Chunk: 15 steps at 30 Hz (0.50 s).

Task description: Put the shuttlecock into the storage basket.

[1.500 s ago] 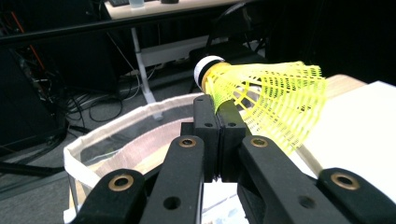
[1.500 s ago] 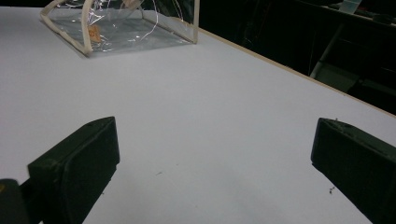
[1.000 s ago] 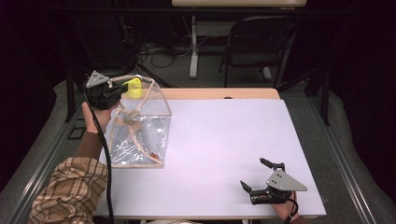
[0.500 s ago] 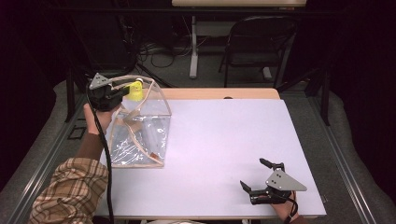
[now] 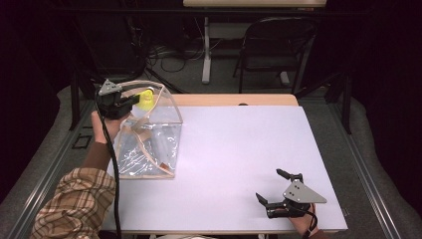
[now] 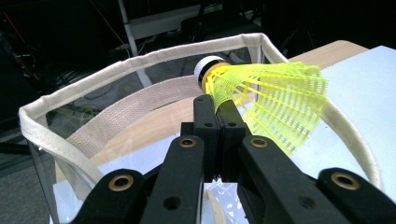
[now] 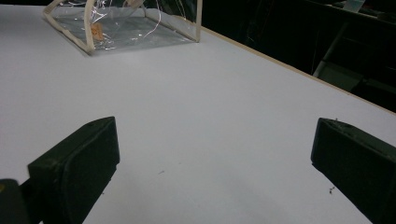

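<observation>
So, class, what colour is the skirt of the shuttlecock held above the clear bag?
Bright yellow mesh skirt on the shuttlecock, clearest in the left gripper view.

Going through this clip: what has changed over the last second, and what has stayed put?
The left gripper, shut on the yellow shuttlecock, has edged slightly along the clear bag's open rim. The grip is unchanged; the bag and the open right gripper stayed put.

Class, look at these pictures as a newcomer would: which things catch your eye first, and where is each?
The bright yellow shuttlecock stands out first, pinched in the shut left tool over the open top of the clear bag at the table's far left. Next comes the right tool, jaws wide open, resting near the white table's front right corner.
</observation>
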### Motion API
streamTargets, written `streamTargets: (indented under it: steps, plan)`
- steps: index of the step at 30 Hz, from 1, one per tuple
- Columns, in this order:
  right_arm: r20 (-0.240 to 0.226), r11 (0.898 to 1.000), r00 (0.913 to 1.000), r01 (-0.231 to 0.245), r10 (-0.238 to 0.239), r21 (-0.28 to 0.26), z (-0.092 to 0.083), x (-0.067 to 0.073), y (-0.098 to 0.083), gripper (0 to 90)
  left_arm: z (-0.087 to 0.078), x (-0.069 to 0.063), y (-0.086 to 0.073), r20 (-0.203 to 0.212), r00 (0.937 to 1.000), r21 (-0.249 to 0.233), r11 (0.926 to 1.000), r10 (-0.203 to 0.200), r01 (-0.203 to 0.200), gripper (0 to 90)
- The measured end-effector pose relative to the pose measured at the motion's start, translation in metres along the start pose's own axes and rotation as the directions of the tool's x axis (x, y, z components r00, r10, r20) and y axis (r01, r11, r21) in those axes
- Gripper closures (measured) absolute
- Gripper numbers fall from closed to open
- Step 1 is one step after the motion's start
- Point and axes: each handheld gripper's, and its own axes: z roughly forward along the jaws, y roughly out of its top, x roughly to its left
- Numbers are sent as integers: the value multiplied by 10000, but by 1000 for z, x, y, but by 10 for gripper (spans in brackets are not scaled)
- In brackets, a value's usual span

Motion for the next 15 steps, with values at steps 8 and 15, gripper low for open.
streamTargets:
  steps: [8, 15]
  plan:
    - [-1, 10000, 10000, 6, -6, 11, 0, 0, 0, 7, 4, -1, -3, 41, 10000, 128, 9999, -16, 16, 898]
    - [-11, 10000, 10000, 10, -10, -1, 0, 1, 0, 7, 8, -2, -4, 124, 9999, 246, 9997, 21, -24, 898]
